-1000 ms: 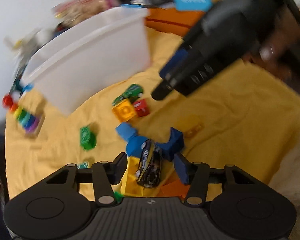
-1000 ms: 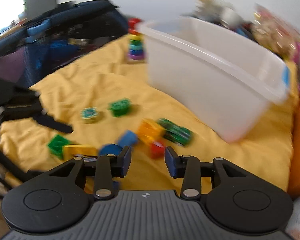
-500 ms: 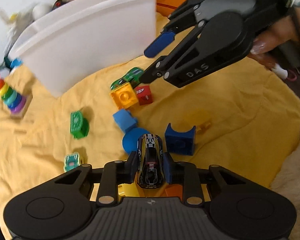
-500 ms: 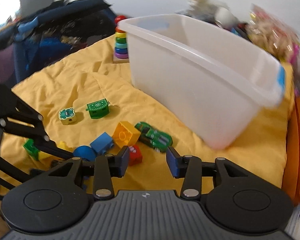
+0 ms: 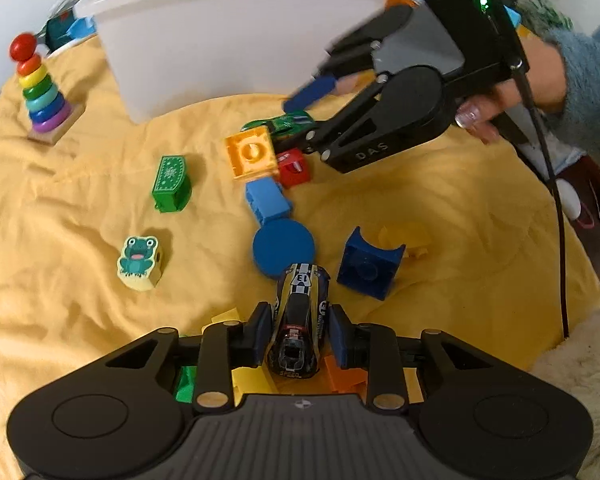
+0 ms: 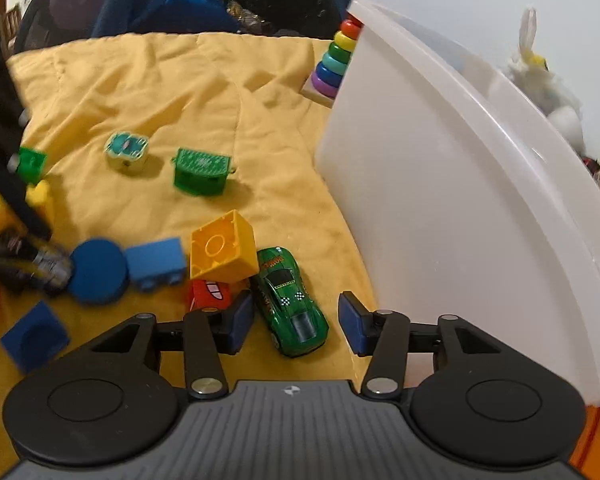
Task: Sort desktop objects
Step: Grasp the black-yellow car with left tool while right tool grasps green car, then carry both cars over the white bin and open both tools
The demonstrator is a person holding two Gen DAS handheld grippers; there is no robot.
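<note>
A black toy car (image 5: 300,320) sits between the blue pads of my left gripper (image 5: 298,320). The pads still grip its sides while the jaws ease open, and its nose reaches a dark blue disc (image 5: 283,246). A green toy car (image 6: 290,300) lies on the yellow cloth (image 6: 160,88) between the pads of my right gripper (image 6: 295,318). Those jaws are opening and stand clear of the car on both sides. In the left wrist view the right gripper (image 5: 300,116) hangs over the green car (image 5: 284,124).
A big white bin (image 6: 460,200) stands just right of the green car. Around it lie an orange block (image 6: 222,248), a red block (image 6: 210,294), a light blue block (image 5: 268,200), a dark blue arch block (image 5: 368,266), a green piece (image 5: 171,178) and a frog block (image 5: 138,258). A ring stacker (image 5: 42,92) stands far left.
My left jaws closed onto the black car. My right gripper came down toward the bin, straddled the green car and widened. Both grippers rolled.
</note>
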